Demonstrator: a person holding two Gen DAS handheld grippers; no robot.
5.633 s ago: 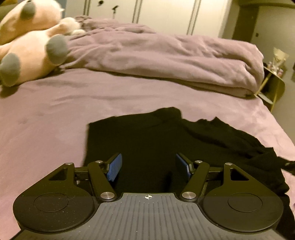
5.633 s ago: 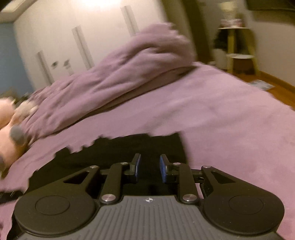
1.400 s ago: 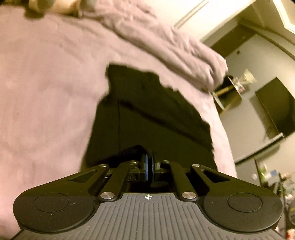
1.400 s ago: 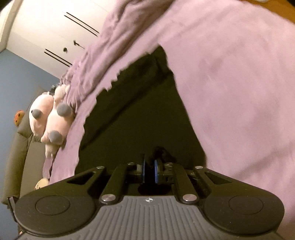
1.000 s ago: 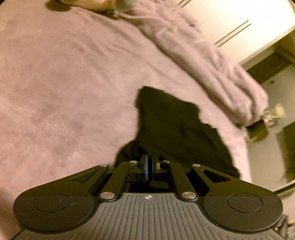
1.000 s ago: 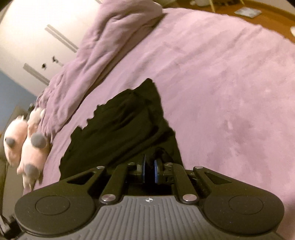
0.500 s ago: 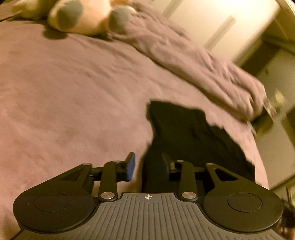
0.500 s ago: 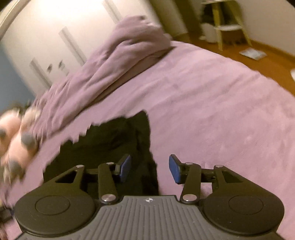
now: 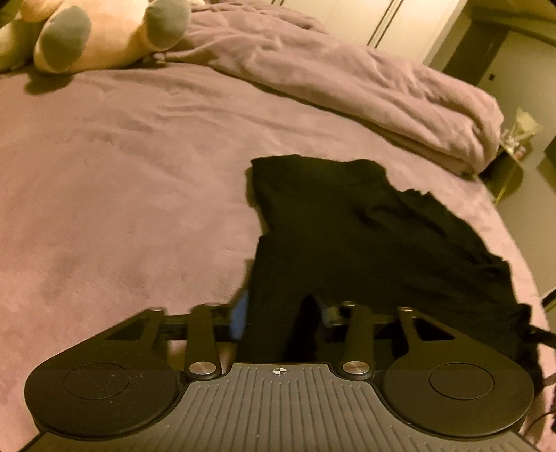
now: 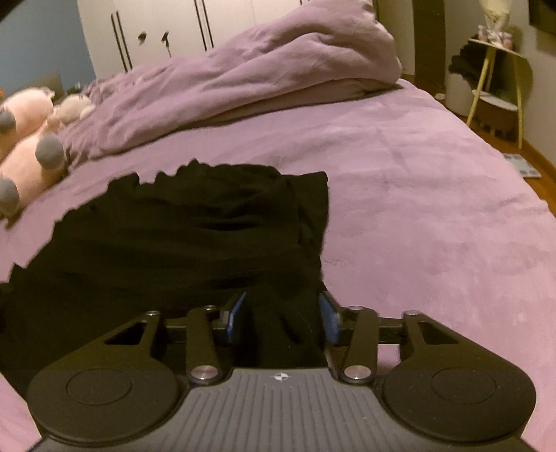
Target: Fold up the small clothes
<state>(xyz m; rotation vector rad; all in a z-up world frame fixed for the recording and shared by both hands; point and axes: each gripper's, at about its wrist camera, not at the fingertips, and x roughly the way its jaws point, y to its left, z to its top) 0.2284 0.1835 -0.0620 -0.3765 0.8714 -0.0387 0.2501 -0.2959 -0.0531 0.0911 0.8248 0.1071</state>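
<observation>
A black garment (image 9: 365, 240) lies mid-bed (image 9: 121, 174). Left gripper (image 9: 283, 318) and right gripper (image 10: 281, 318) have spread jaws, closing, straddling its near edge without pinching it.

Purple bed (image 9: 121, 180) carrying a dark garment, duvet and plush toy

I am looking at a black garment (image 9: 365, 236) lying partly folded on the near middle of the bed, a bunched purple duvet (image 9: 347, 80) stretching along the far side, and a pink plush toy (image 9: 90, 31) sitting at the far left, touching the duvet's end.
</observation>
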